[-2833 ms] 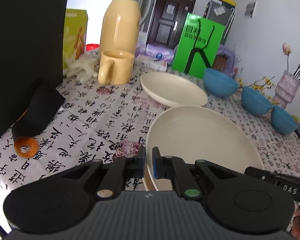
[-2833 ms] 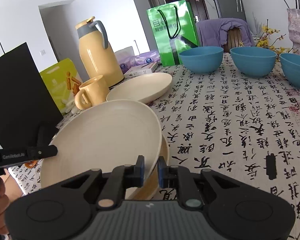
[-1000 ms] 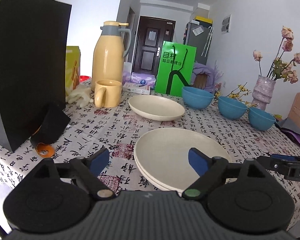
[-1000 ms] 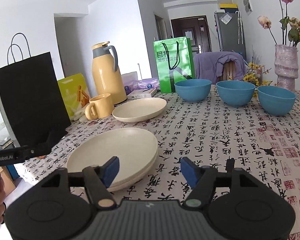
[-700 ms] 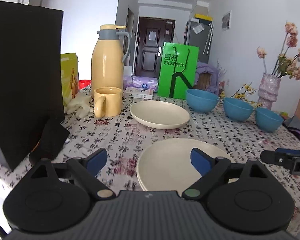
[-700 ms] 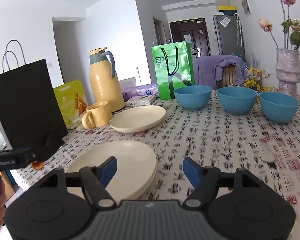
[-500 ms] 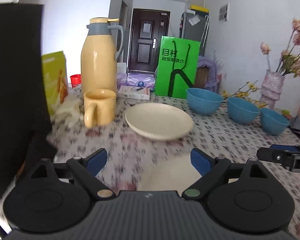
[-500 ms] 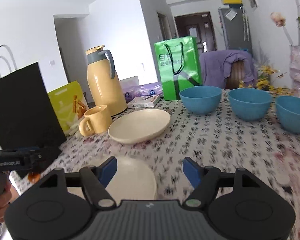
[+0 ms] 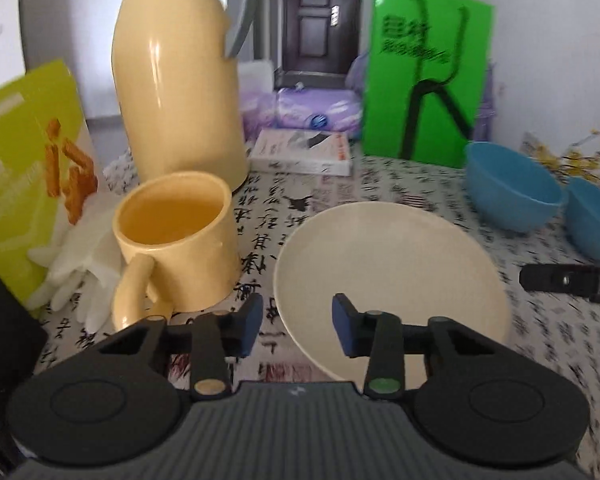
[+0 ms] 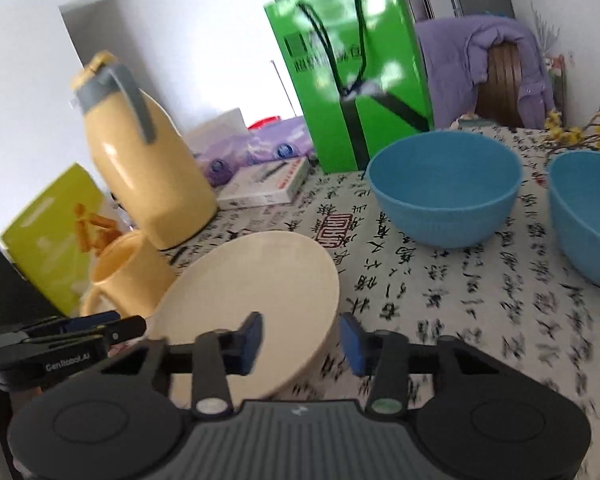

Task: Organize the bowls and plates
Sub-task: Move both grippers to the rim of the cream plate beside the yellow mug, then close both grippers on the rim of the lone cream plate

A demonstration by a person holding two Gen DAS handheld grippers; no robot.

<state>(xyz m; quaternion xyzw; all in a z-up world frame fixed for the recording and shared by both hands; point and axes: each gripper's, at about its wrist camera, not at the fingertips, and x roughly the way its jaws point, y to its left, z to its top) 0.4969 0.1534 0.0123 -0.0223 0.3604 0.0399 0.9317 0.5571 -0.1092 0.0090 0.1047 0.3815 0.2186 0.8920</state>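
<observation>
Over the desk (image 9: 380, 184), both grippers tilt down at the cream plate (image 9: 388, 264). The left gripper (image 9: 298, 326) and right gripper (image 10: 300, 338) have just been closing, but their fingers are still apart, with the plate's rim between them, not squeezed. A yellow mug (image 9: 176, 240) sits just beside the plate. Blue bowls (image 10: 444, 192) are farther back.

We log 2 wrist views, both close and angled down over the surface (image 9: 300, 184); both share the cream plate (image 9: 388, 256), yellow mug (image 10: 128, 268) and green bag (image 10: 352, 80).
</observation>
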